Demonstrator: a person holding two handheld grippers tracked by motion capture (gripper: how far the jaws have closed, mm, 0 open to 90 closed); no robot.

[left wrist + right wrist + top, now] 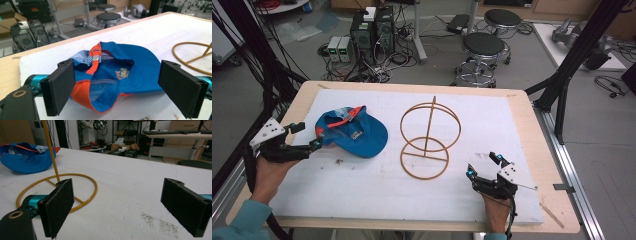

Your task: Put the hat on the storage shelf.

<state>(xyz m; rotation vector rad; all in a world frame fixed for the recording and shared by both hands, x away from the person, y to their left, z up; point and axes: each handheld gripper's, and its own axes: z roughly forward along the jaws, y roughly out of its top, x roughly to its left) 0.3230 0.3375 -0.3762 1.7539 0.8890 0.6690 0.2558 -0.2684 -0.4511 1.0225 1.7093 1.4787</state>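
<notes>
A blue cap (354, 134) with orange trim lies upside down on the left part of a white board (492, 120). A gold wire stand (428, 137) rises mid-board, with a round base, a centre pole and an upper hoop. My left gripper (309, 136) is open at the cap's left edge. In the left gripper view the cap (136, 58) has its near rim reaching between the wide-apart pads (60, 87). My right gripper (482, 165) is open and holds nothing, right of the stand's base. In the right gripper view the base ring (86, 201) and the cap (25, 160) lie ahead to the left.
The white board lies on a wooden table (539, 145). Black frame posts (569, 65) stand at the table's right and left sides. Stools (482, 47), computer boxes (372, 30) and cables are on the floor beyond the far edge. Grey specks (160, 222) mark the board.
</notes>
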